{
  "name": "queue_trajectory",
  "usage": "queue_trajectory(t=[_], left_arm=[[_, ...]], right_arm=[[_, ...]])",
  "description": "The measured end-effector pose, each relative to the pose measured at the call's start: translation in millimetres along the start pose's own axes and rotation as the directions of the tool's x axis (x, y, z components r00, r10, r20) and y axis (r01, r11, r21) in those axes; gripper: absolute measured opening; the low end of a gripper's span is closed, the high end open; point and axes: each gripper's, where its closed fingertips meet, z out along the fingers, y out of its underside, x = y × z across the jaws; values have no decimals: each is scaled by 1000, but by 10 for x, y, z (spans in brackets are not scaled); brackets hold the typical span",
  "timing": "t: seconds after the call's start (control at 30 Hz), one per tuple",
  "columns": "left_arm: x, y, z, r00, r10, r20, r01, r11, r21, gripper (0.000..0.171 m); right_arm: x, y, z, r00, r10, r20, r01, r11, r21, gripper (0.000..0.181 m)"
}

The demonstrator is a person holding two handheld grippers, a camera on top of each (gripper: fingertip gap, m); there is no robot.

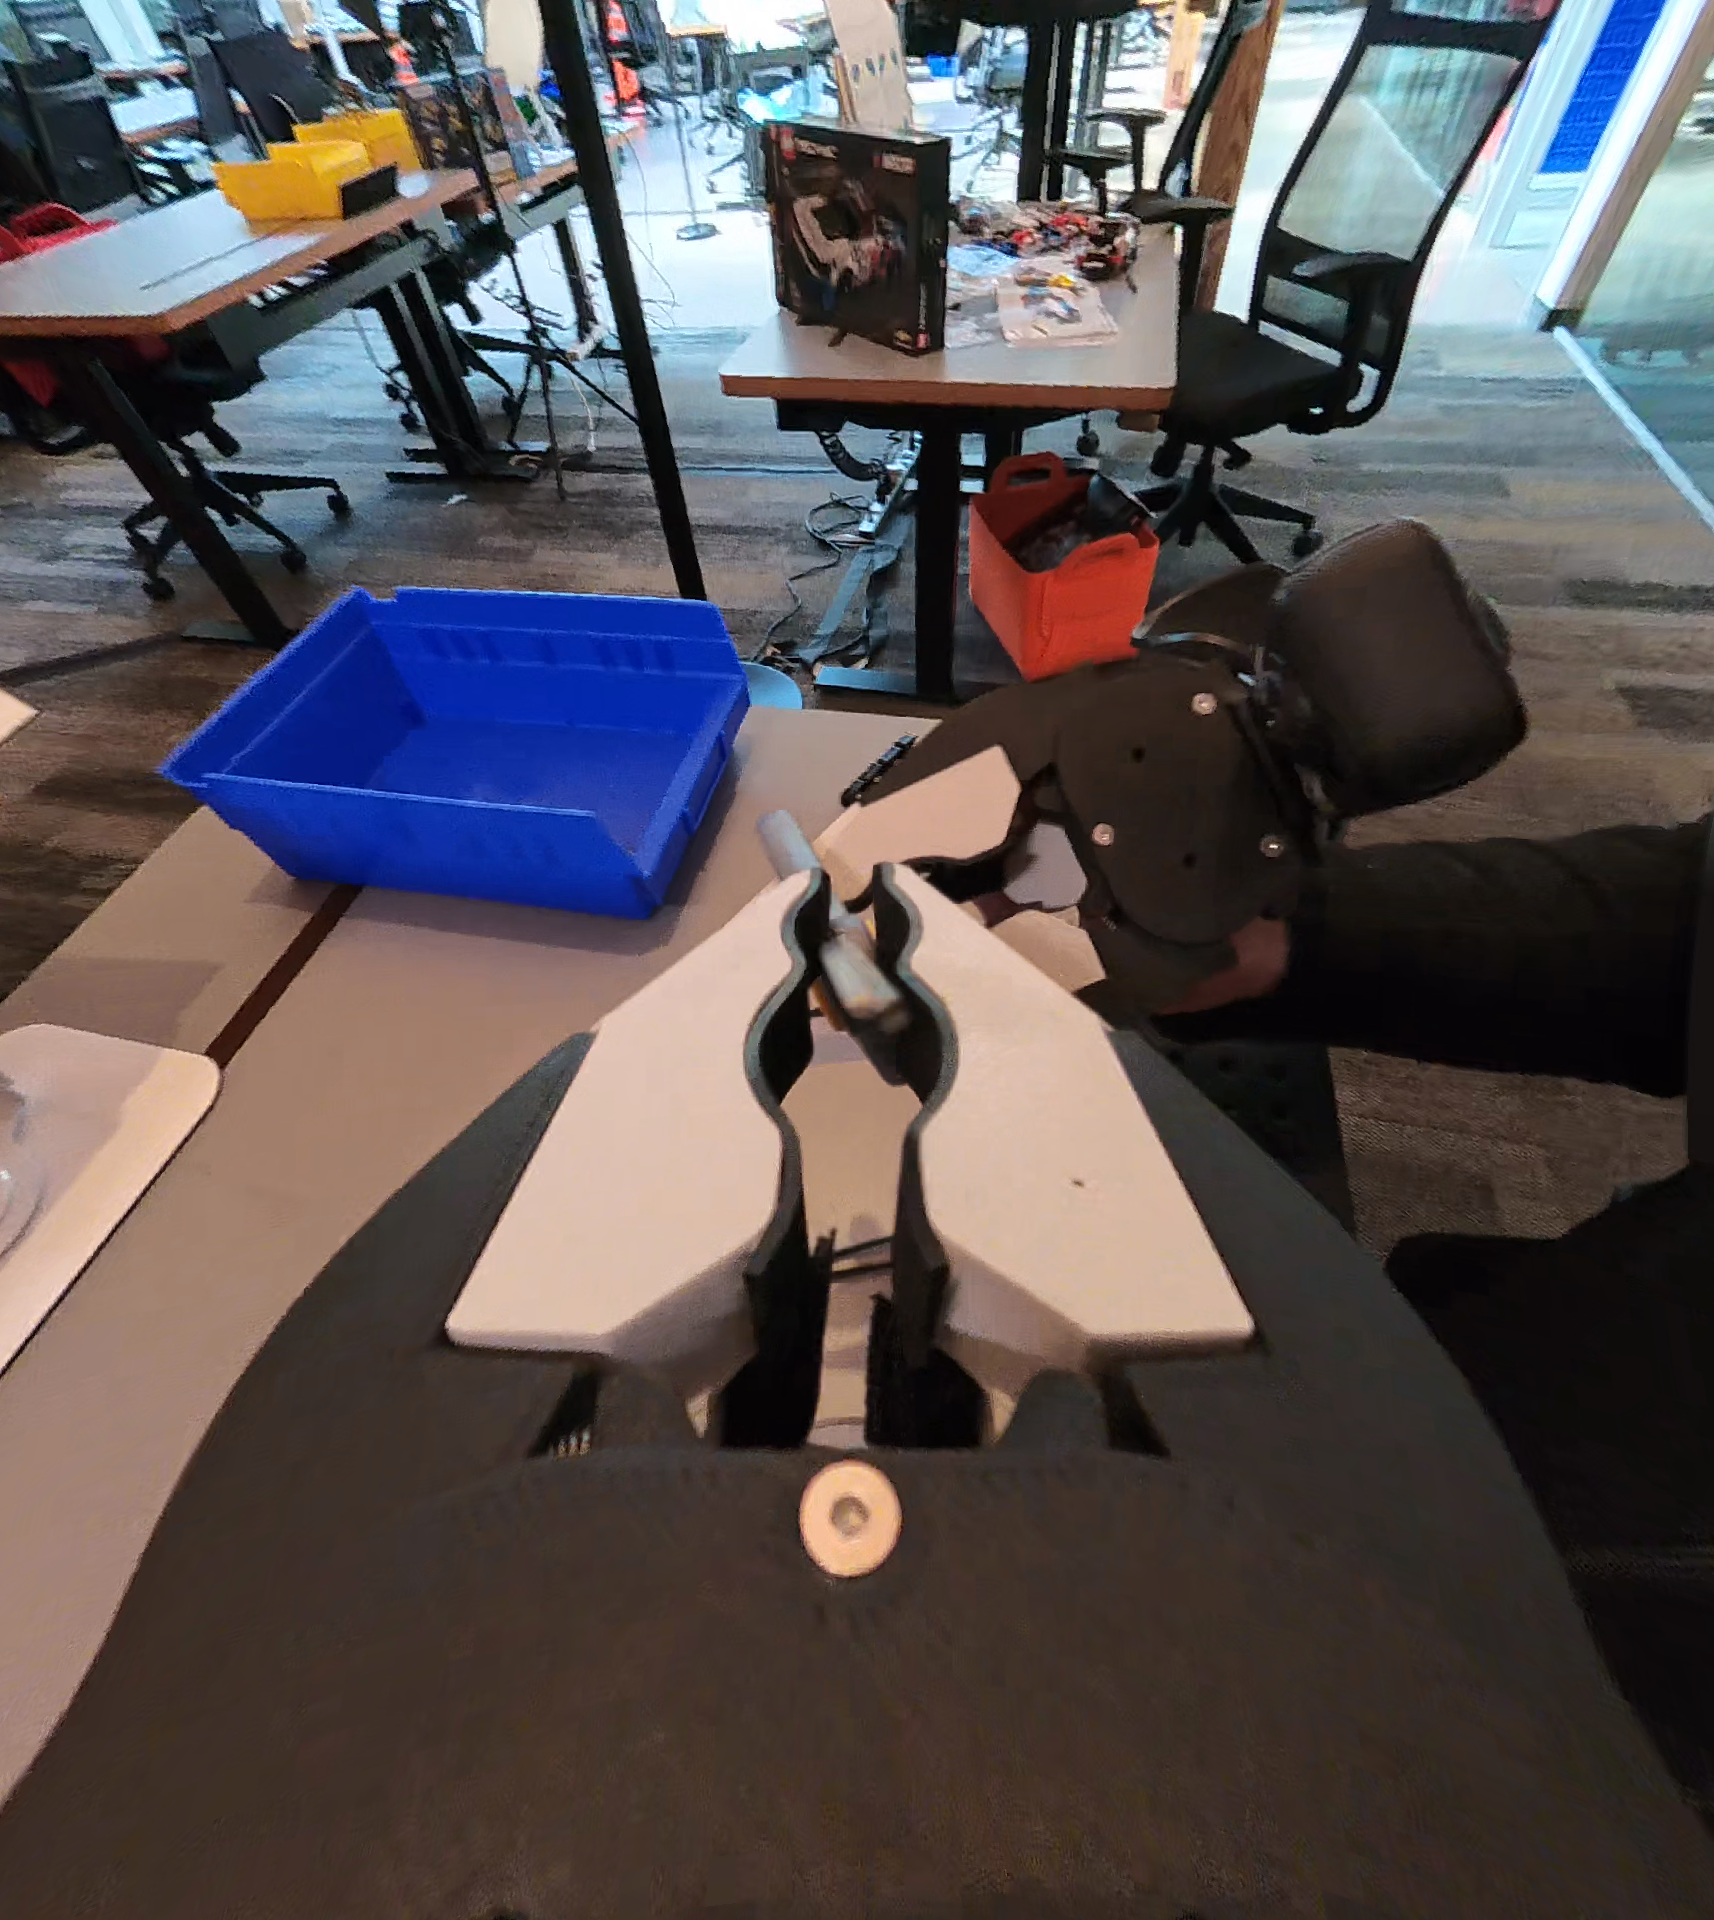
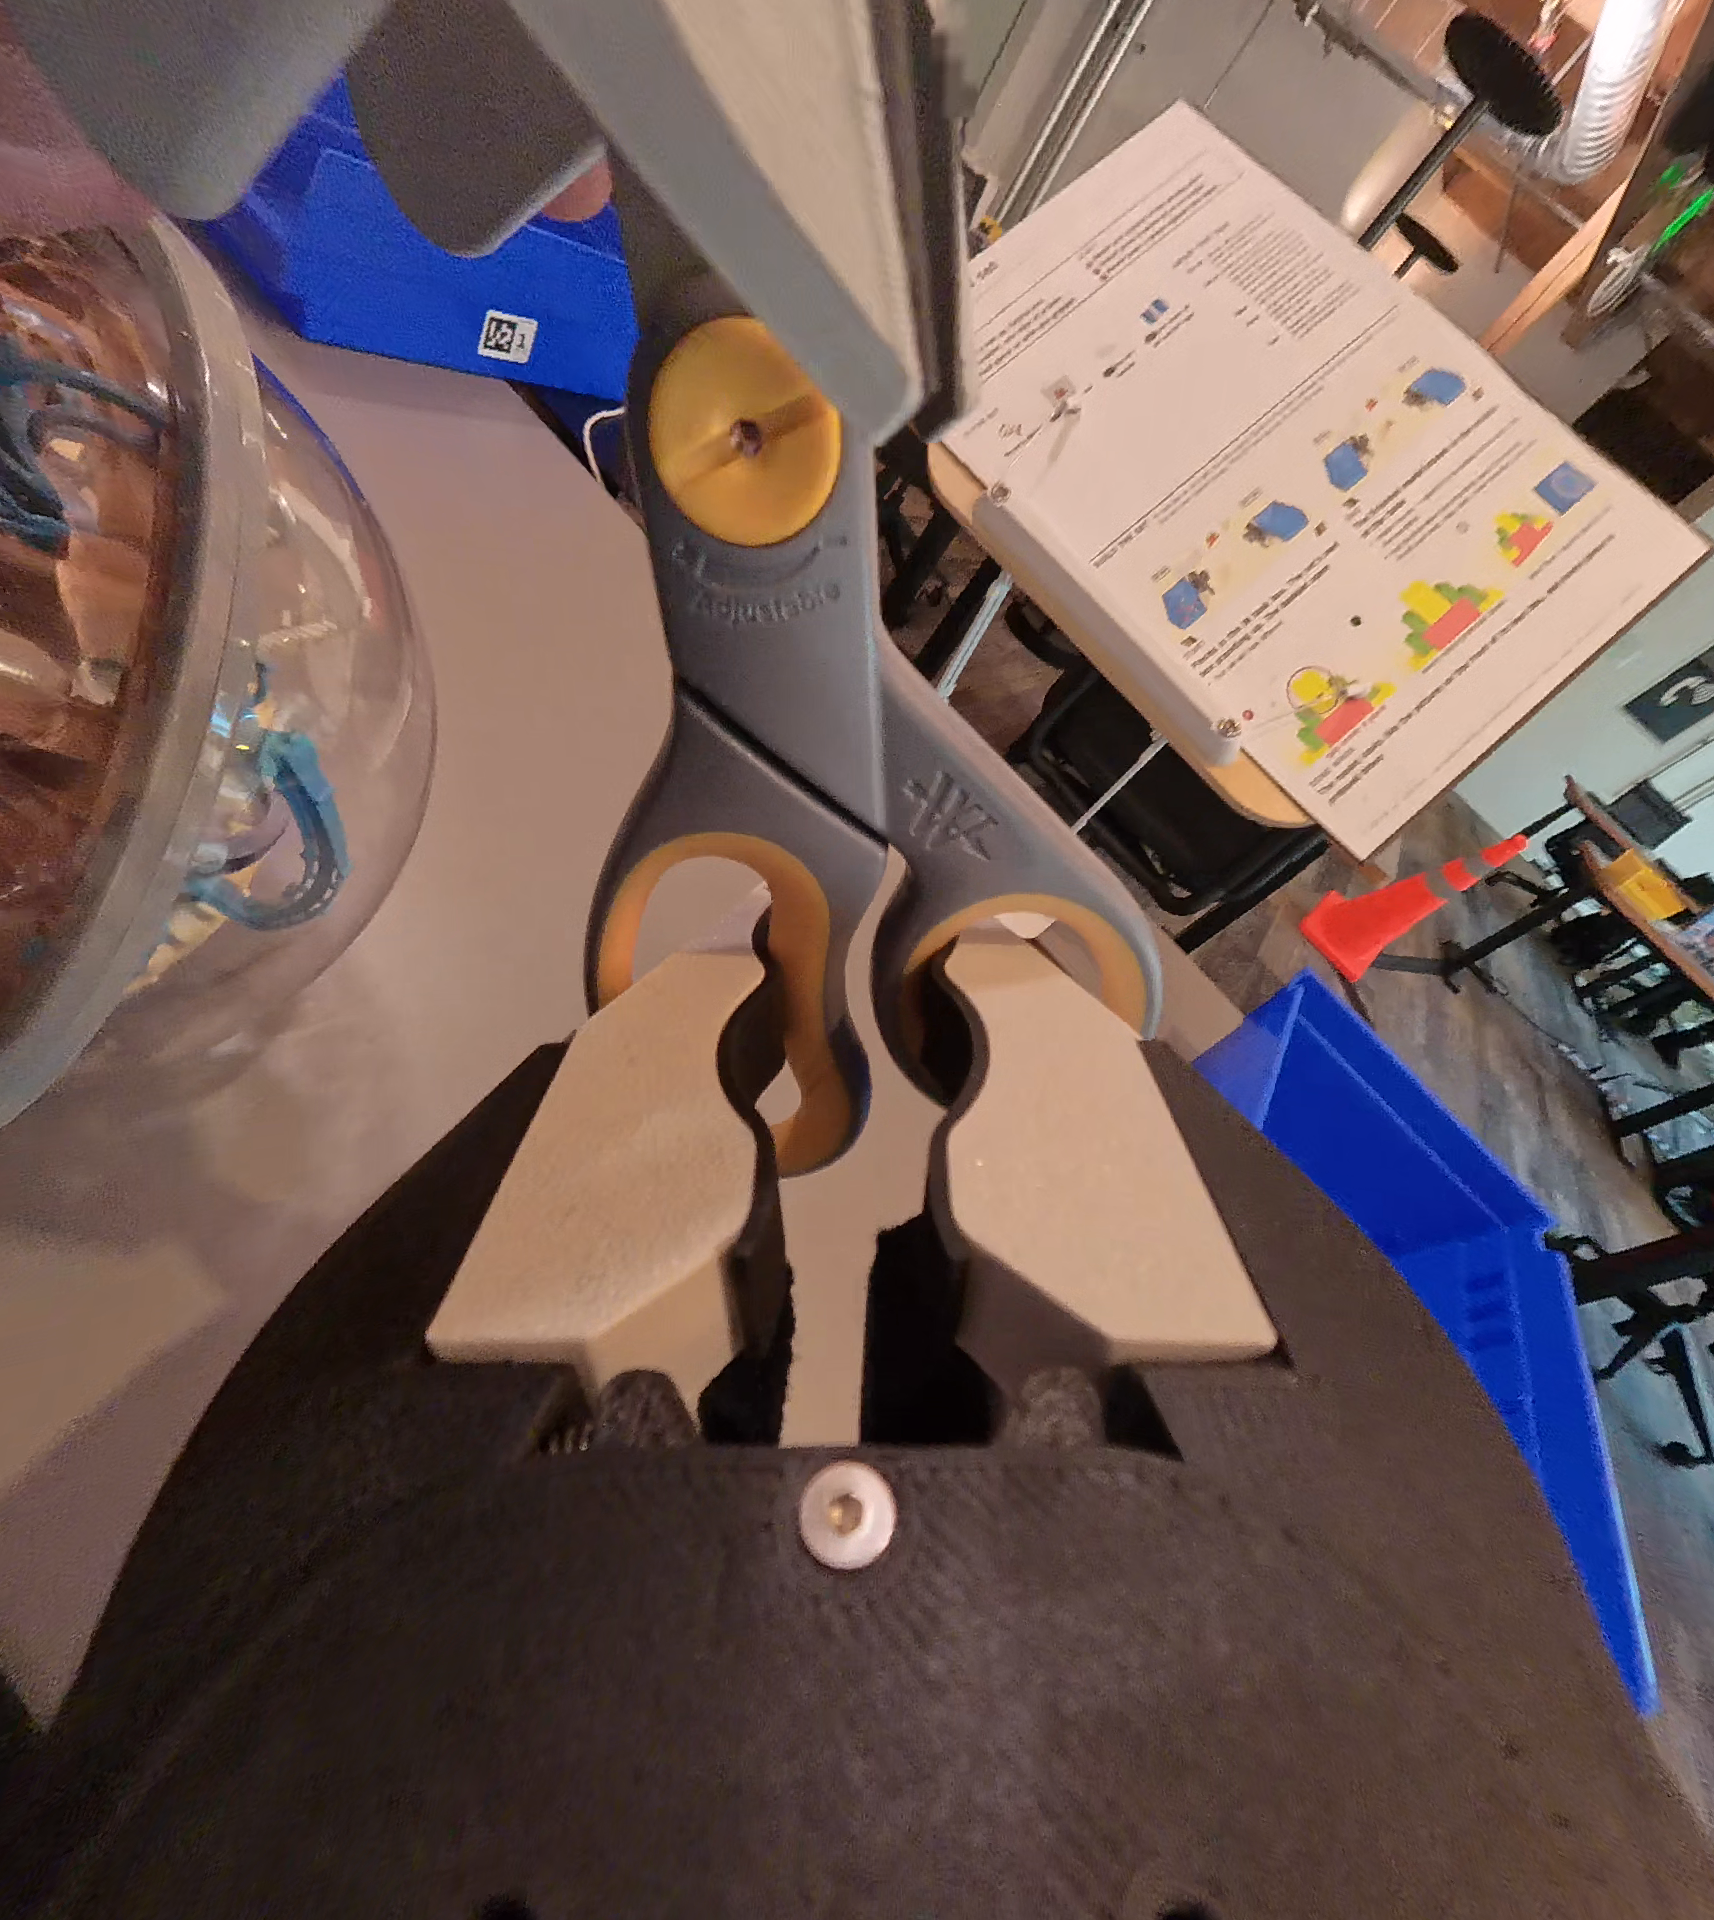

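An open office with grey patterned carpet across the middle of the frame. A wood-edged desk stands upper centre, a black mesh chair to its right. Another desk at upper left carries yellow bins. Glass partitions brighten the upper right corner.

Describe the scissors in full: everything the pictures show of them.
The scissors have grey plastic handles with yellow-lined finger loops and a round yellow pivot cap. They are closed and held off the grey table. The right gripper is shut on the inner bars of the two loops. The left gripper clamps the blade end, so the blades are mostly hidden; only a short grey stub pokes past its fingertips. A clear globe sits beside them.
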Motion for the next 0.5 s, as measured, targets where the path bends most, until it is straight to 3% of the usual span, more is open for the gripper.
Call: queue_trajectory(t=[0.2,0.5], left_arm=[[-69,-140,-79,996,-87,22,85,993,88,1],[-207,-191,-124,983,-174,61,164,975,149,2]], right_arm=[[131,-114,89,983,-143,-119,140,990,-29,24],[287,-207,239,976,-168,-136,168,986,-6,17]])
